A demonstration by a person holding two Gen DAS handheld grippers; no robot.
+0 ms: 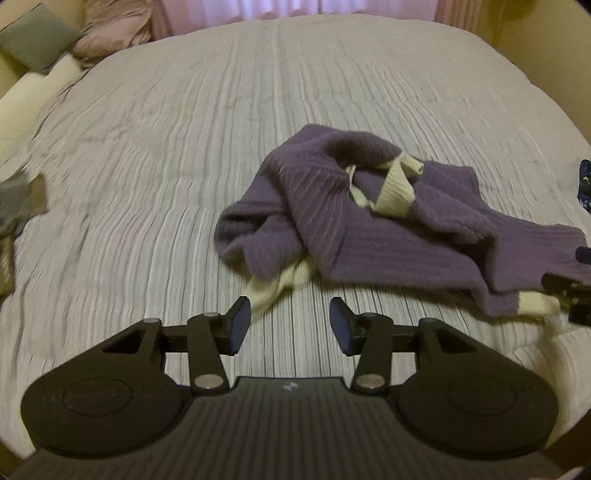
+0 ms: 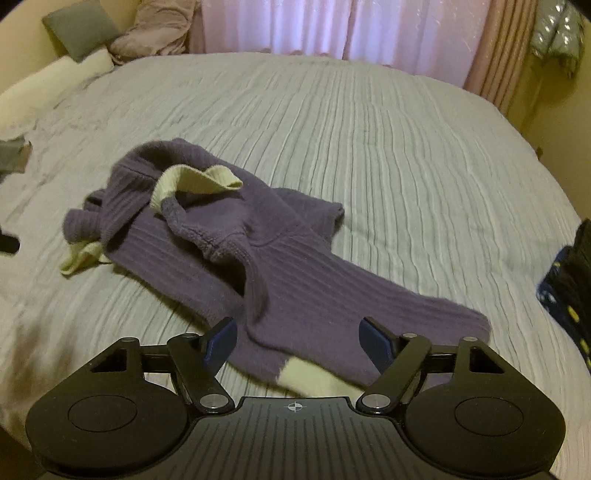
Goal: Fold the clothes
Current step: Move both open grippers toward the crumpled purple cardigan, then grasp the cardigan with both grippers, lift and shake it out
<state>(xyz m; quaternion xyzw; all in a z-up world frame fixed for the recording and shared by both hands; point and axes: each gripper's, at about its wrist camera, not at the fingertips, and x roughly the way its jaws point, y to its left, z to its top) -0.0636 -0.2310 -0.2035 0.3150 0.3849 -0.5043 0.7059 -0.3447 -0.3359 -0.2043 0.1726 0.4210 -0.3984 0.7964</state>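
Purple sweater [image 1: 369, 221] is crumpled in a heap on the bed [image 1: 184, 147], roughly mid-bed, cream collar [image 1: 395, 188] twisted on top, cream cuffs poking out at the near edge

My left hand-held gripper [image 1: 290, 326] is angled down at the bedspread, jaws partly apart, nothing between them. It sits just short of the sweater's near-left corner, one cream cuff [image 1: 273, 291] right by the left pad, can't tell if touching

My right hand-held gripper [image 2: 295, 345] has jaws wide, straddling the near end of a purple sleeve [image 2: 332, 314] with its cream cuff [image 2: 306, 376] directly in the gap. Pads aren't pressing on the knit from what I see, so no grip

From the left camera, the tip of the right hand-held gripper shows at the far right edge by that same cuff

Also on the bed: a grey garment [image 1: 14, 206] at the left edge, dark patterned fabric [image 2: 569, 295] at the right edge, pillows [image 2: 81, 33] at the head. Pink curtains [image 2: 332, 26] behind

Both views are a bit motion-blurred
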